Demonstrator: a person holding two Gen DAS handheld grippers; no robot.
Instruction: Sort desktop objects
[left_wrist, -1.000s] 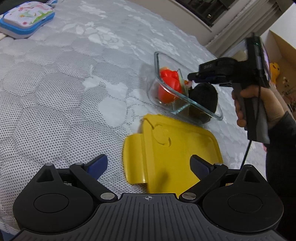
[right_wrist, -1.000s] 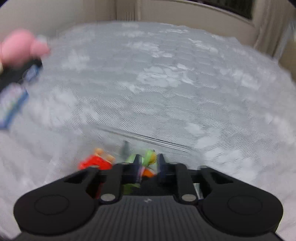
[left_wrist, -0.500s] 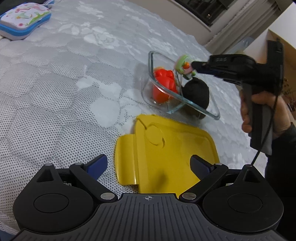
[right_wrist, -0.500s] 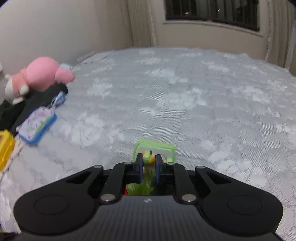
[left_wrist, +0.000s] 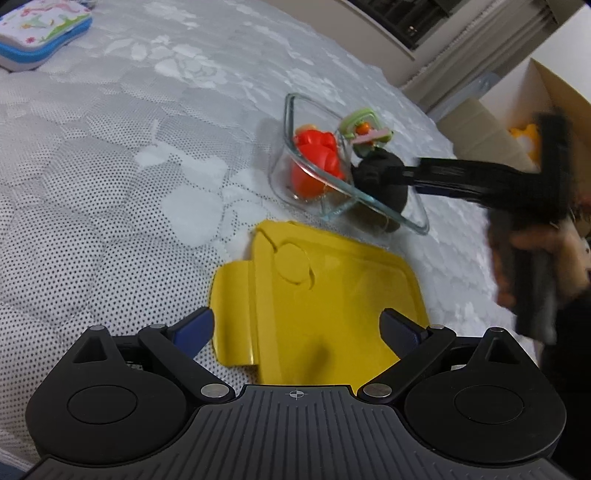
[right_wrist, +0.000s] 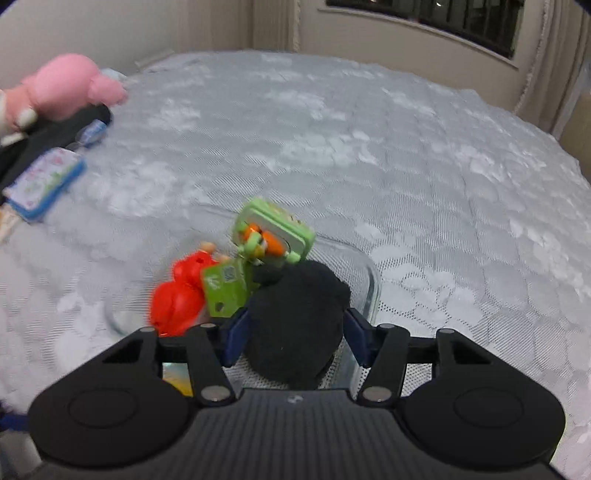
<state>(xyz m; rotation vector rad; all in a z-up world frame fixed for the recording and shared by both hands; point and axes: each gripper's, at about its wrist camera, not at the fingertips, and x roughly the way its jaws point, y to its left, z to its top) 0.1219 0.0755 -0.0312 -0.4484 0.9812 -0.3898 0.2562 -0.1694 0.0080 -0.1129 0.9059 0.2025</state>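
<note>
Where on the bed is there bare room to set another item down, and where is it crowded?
Bare quilt lies between the blue-edged pouch and the glass container, and beyond the container toward the window wall. It is crowded inside the container: red toy, green toy, black object, opening right gripper. The yellow lid fills the near side.

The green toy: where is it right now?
In the glass container, the green toy sits between the red toy and the black object.
</note>
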